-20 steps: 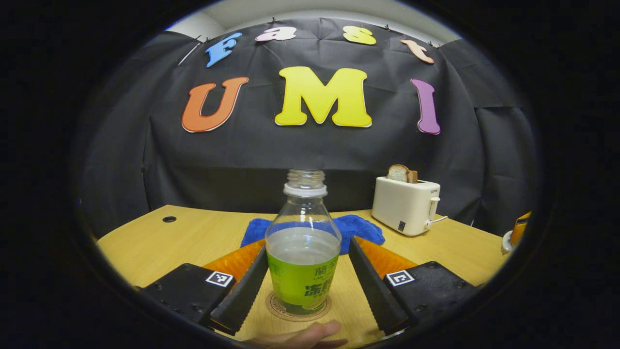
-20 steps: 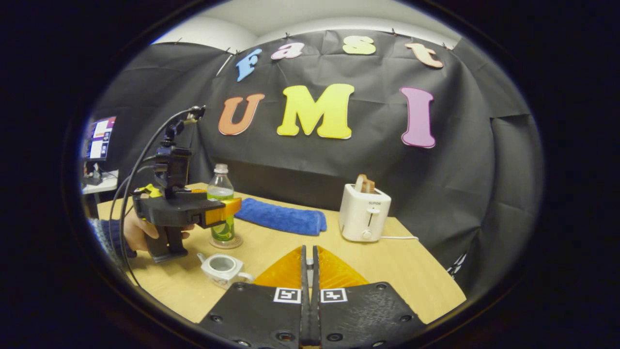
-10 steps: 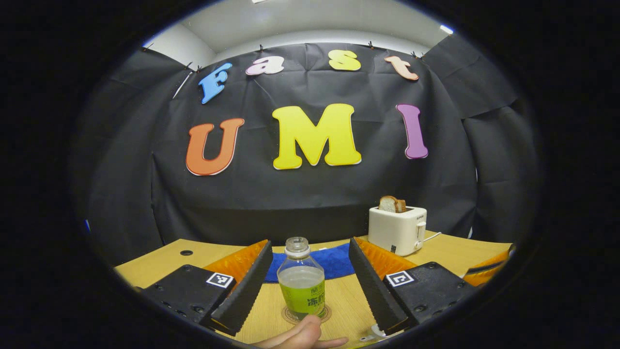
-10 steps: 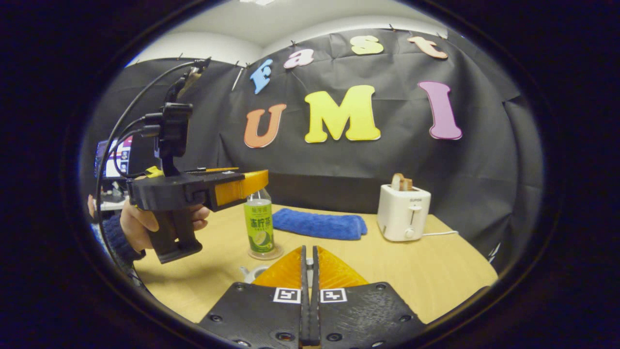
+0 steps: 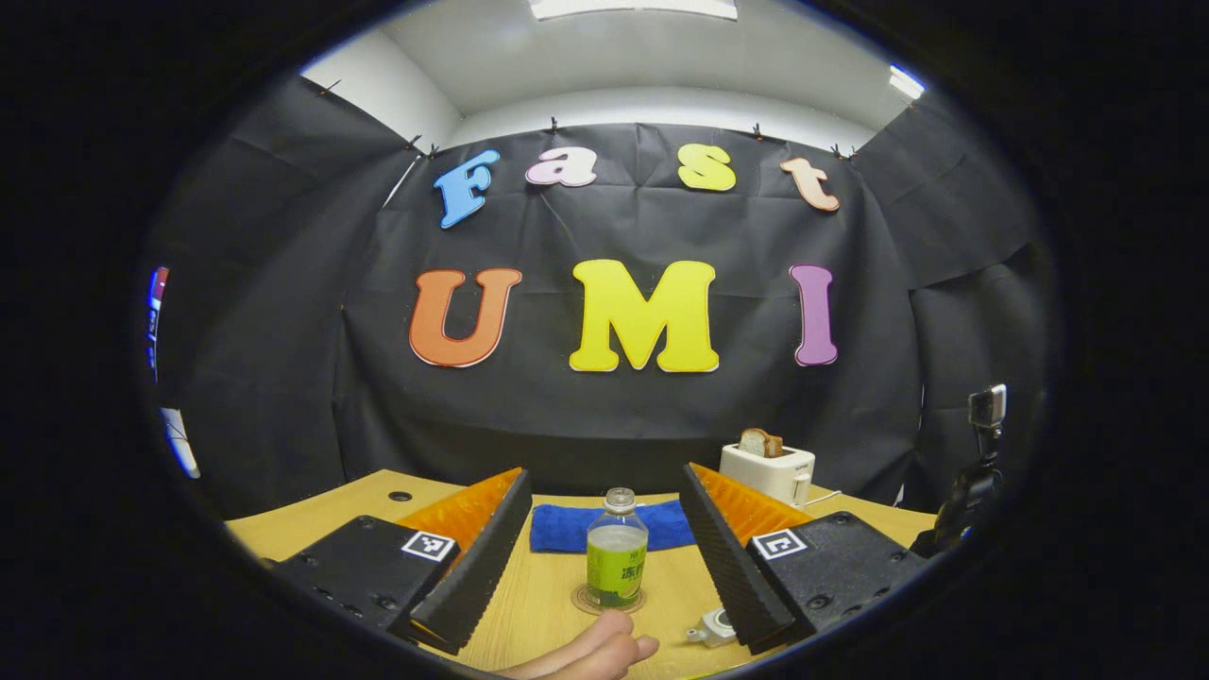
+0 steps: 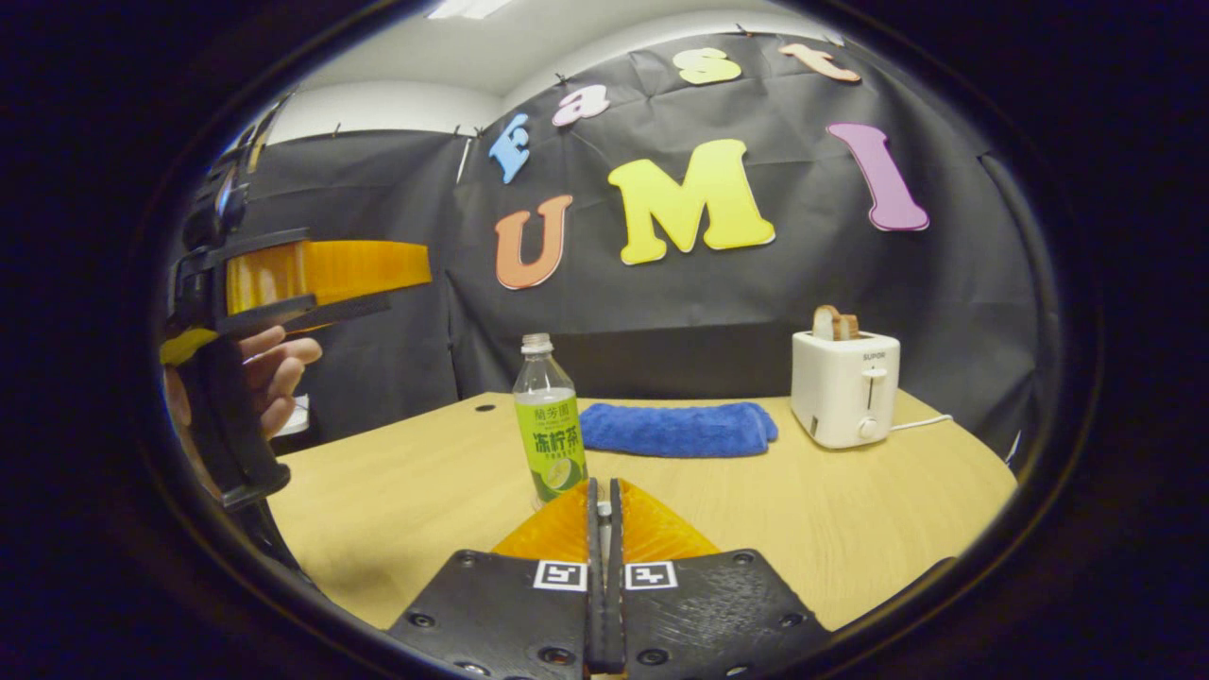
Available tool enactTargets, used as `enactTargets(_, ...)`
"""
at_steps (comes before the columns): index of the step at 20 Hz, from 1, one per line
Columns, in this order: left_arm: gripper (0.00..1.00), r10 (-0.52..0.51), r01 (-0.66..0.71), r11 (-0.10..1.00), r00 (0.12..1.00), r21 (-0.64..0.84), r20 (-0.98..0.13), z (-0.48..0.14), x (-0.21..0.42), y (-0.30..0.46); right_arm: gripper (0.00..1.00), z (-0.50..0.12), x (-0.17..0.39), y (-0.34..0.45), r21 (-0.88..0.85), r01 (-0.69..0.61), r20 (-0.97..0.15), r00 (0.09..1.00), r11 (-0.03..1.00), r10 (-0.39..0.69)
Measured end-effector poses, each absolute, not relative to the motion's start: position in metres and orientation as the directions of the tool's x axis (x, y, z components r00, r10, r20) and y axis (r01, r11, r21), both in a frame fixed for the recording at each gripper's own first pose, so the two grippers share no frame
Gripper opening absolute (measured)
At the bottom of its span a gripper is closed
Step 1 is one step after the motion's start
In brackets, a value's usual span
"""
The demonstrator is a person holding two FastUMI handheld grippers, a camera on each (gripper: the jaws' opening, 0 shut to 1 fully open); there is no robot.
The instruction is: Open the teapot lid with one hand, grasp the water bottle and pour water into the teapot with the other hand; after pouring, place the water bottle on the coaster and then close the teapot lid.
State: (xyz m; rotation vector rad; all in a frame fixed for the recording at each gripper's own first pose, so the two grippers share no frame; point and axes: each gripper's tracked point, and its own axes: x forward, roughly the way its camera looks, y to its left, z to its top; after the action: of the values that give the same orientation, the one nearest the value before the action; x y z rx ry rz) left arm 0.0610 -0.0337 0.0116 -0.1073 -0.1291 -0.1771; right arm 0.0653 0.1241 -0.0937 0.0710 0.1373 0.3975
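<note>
A clear water bottle point(image 5: 616, 552) with a green label stands upright on a round coaster point(image 5: 593, 602); it also shows in the right gripper view point(image 6: 548, 425). My left gripper point(image 5: 603, 472) is open, drawn back and raised well short of the bottle, nothing between its fingers. In the right gripper view it hangs at upper left point(image 6: 378, 274), held by a hand point(image 6: 274, 364). A bit of the white teapot point(image 5: 706, 628) peeks out at the bottom. My right gripper point(image 6: 602, 484) is shut; a pale sliver of the teapot lid shows between its fingers, the rest hidden.
A folded blue towel point(image 6: 675, 428) lies behind the bottle on the wooden table point(image 6: 803, 510). A white toaster point(image 6: 843, 387) with bread in it stands at the back right. A person's fingers point(image 5: 586, 652) show at the bottom of the left gripper view.
My left gripper, open around the bottle a second ago, has pulled back and up, leaving it on the coaster. My right gripper has shifted left and the teapot has slipped behind its fingers.
</note>
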Motion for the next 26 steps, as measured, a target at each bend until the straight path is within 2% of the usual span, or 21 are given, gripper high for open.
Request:
enactTargets(7,0.98,-0.149,0.161,0.978,0.983,-0.129,0.104,-0.006,0.033,-0.010,0.00,-0.129,0.073,0.136,0.106,-0.377,-0.161,0.907,0.920,0.390)
enactTargets(13,0.98,-0.157,0.176,0.967,0.981,-0.182,0.115,0.001,0.030,0.004,0.00,-0.132,0.069,0.134,0.097,-0.350,-0.134,0.923,0.932,0.360)
enactTargets(14,0.98,-0.157,0.177,0.967,0.981,-0.183,0.116,0.000,0.029,0.005,0.00,-0.149,0.068,0.130,0.087,-0.336,-0.199,0.917,0.938,0.346)
enactTargets(15,0.98,-0.155,0.175,0.967,0.981,-0.183,0.116,-0.002,0.029,0.006,0.00,-0.139,0.067,0.130,0.097,-0.329,-0.154,0.927,0.939,0.341)
enactTargets(19,0.98,-0.147,0.162,0.968,0.985,-0.193,0.091,-0.002,0.027,0.026,0.02,-0.139,0.066,0.131,0.077,-0.321,-0.171,0.929,0.944,0.329)
enactTargets(20,0.98,-0.147,0.159,0.968,0.986,-0.194,0.077,-0.006,0.029,0.027,0.08,-0.137,0.068,0.130,0.093,-0.323,-0.168,0.927,0.942,0.334)
enactTargets(21,0.98,-0.151,0.160,0.969,0.987,-0.187,0.061,-0.009,0.030,0.026,0.19,-0.136,0.070,0.129,0.103,-0.311,-0.176,0.929,0.945,0.325)
enactTargets(22,0.98,-0.143,0.150,0.972,0.988,-0.180,0.050,-0.013,0.031,0.028,0.40,-0.131,0.070,0.128,0.113,-0.298,-0.174,0.933,0.948,0.314)
enactTargets(23,0.98,-0.132,0.137,0.975,0.990,-0.175,0.041,-0.014,0.033,0.032,0.46,-0.124,0.071,0.124,0.117,-0.279,-0.168,0.940,0.953,0.296)
enactTargets(24,0.98,-0.126,0.130,0.977,0.991,-0.171,0.034,-0.016,0.033,0.033,0.61,-0.115,0.071,0.122,0.122,-0.272,-0.155,0.945,0.954,0.289)
enactTargets(25,0.98,-0.129,0.131,0.977,0.991,-0.167,0.028,-0.017,0.033,0.032,0.69,-0.103,0.068,0.122,0.128,-0.277,-0.139,0.946,0.952,0.294)
enactTargets(26,0.98,-0.129,0.131,0.978,0.991,-0.162,0.023,-0.017,0.033,0.032,0.84,-0.092,0.066,0.120,0.127,-0.274,-0.128,0.949,0.953,0.290)
